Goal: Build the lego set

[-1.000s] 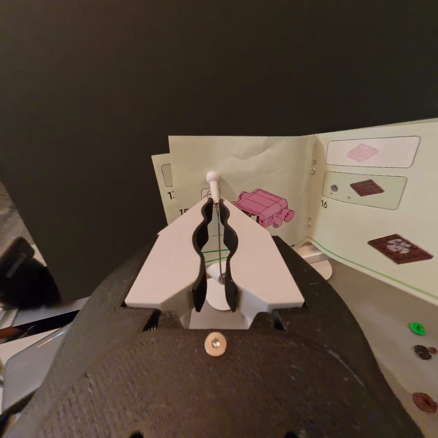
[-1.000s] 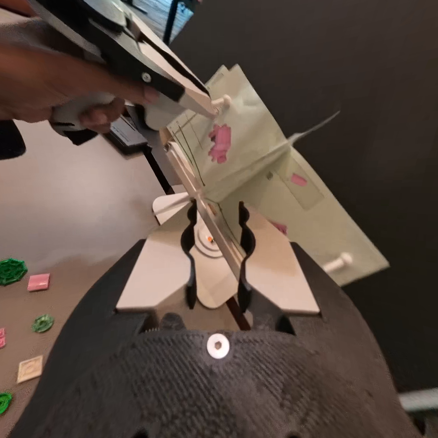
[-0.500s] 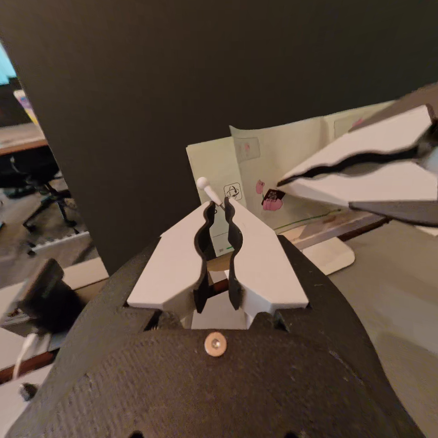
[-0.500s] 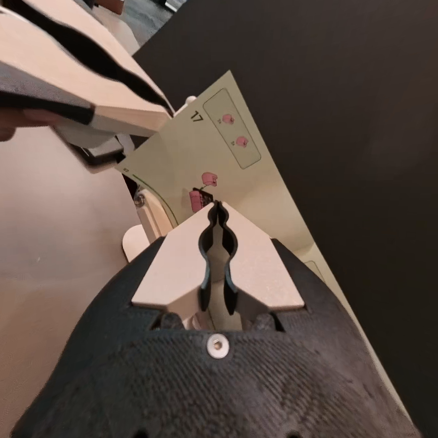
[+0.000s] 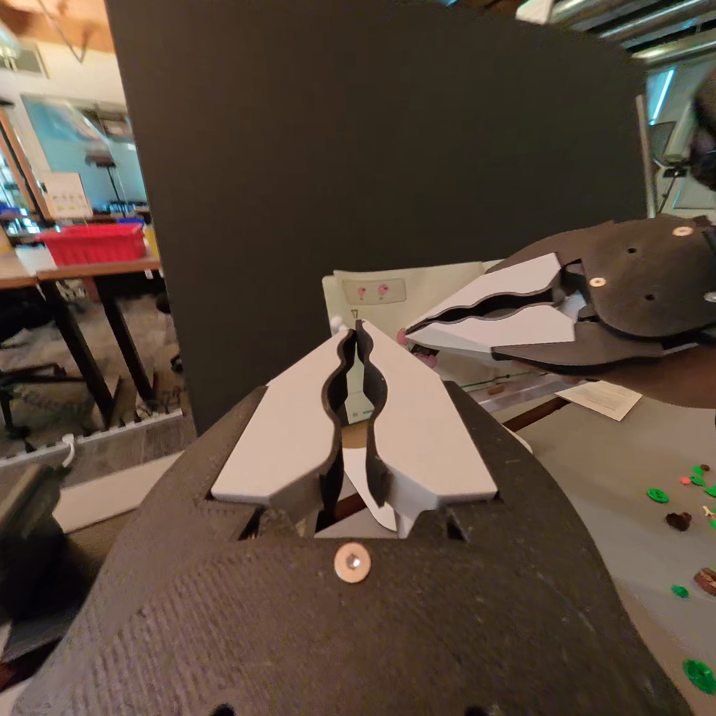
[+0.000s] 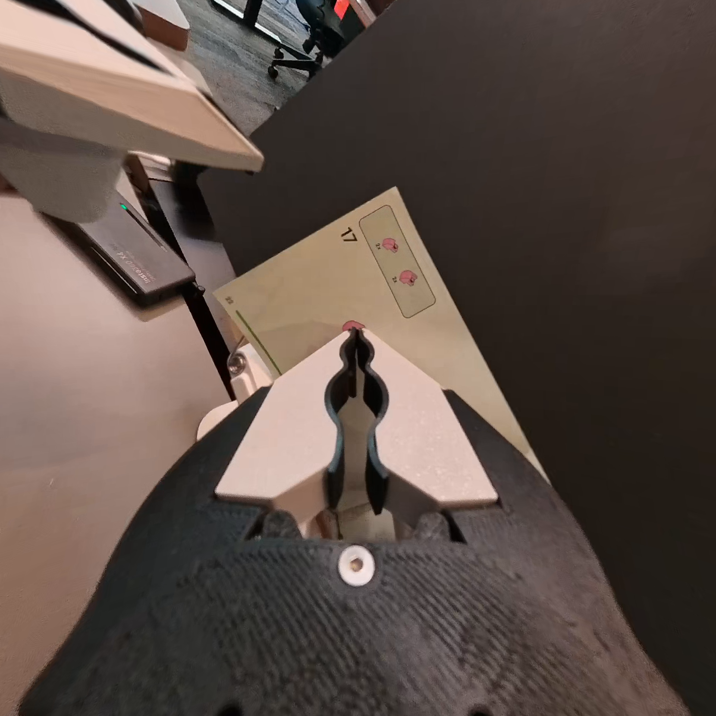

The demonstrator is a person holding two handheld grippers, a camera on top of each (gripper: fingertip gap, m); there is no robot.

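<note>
Lego booklet [image 5: 438, 286] stands propped against the black board [image 5: 348, 155] at the back of the table [image 5: 620, 445]. It now shows a page with two small pink parts in a box. 1 s ago it was open on a spread with a pink build and a brown plate.

Left tongs [image 5: 356, 332]: tips pressed together in front of the page's left edge. 1 s ago they pinched a white-headed pin. Now the pin [image 5: 337, 321] sits just left of the tips, and I cannot tell if it is still gripped. The left view has swung left since then: desks and a red bin [image 5: 93, 244] show beside the board.

Right tongs [image 6: 354, 333]: spread 1 s ago, now closed at the tips against the page, right at a pink drawing. A thin dark edge runs between the jaws; cannot tell if a page is caught. In the left view they [image 5: 407, 336] come in from the right, tips on the page.

Loose pieces lie on the table at right: a green disc [image 5: 657, 495], a brown bit [image 5: 678, 520] and a bigger green disc [image 5: 699, 674]. A paper sheet [image 5: 596, 399] lies near the booklet. In the right view, a black device [image 6: 135, 259] lies left of the booklet [image 6: 329, 302].
</note>
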